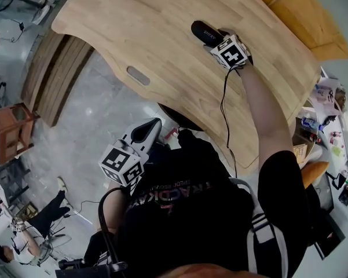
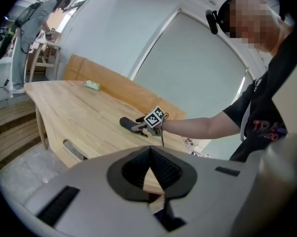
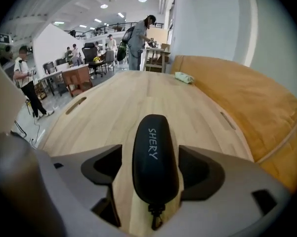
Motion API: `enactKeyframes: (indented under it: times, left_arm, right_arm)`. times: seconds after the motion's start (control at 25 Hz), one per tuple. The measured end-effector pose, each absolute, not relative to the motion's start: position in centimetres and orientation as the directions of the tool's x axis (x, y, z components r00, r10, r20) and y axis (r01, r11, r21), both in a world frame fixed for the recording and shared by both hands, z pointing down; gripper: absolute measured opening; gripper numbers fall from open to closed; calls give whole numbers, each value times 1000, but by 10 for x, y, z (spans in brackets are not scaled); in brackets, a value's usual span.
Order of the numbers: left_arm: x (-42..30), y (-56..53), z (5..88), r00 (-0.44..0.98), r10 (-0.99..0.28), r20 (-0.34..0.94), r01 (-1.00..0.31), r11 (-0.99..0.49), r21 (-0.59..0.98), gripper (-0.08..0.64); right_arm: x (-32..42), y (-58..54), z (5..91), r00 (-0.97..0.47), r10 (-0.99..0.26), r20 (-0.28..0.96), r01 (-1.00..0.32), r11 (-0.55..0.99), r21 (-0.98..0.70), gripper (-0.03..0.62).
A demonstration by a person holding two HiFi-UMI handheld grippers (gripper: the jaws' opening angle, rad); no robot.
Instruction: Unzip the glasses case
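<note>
glasses case [image 3: 155, 157] lies flat on the desk [image 3: 138, 90] between the wide-apart jaws of the right gripper [image 3: 153, 171], no pad pressing it; left gripper [image 2: 150, 169] closed, empty, off the desk; we judge the case light, stiff, smooth, prone to sliding; pin the body, pull the zip tab [image 3: 155, 215]

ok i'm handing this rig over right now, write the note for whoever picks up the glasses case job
Left gripper: shut, empty, held off the table by the person's body.
Right gripper: open, one jaw on each side of the glasses case, pads not pressing on it.
Glasses case: black, lying flat on the wooden table, looks fully closed. Its zip pull hangs at the end nearest the right gripper.
Done: right gripper lined up over the case, nothing unzipped.
Left to do: probably steady the case, take the zip pull and run the zip open.
</note>
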State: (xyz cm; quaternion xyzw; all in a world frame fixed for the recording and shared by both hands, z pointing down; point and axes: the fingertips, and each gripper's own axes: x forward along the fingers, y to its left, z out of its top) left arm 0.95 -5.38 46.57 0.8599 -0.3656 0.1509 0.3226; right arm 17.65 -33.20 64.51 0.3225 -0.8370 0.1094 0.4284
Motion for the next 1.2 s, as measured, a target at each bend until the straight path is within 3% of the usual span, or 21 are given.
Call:
enactKeyframes:
  times: [0.28, 0.76, 0.96, 1.2]
  left_arm:
    - [1, -50, 472, 665, -547, 510, -747, -477, 463, 12]
    - [-13, -48, 463, 644, -578, 501, -765, -473, 436, 12]
    - [-15, -53, 459, 671, -569, 476, -742, -510, 435, 12]
    - [-20, -65, 448, 734, -525, 431, -679, -576, 454, 12]
  right_arm:
    - [174, -346, 669, -361, -401, 842, -592, 796, 125, 360]
    - [178, -336, 653, -406, -420, 812, -581, 804, 125, 342]
    - [168, -307, 602, -528, -430, 733, -520, 846, 122, 337]
    - [150, -242, 509, -716, -352, 603, -377, 922, 90, 337]
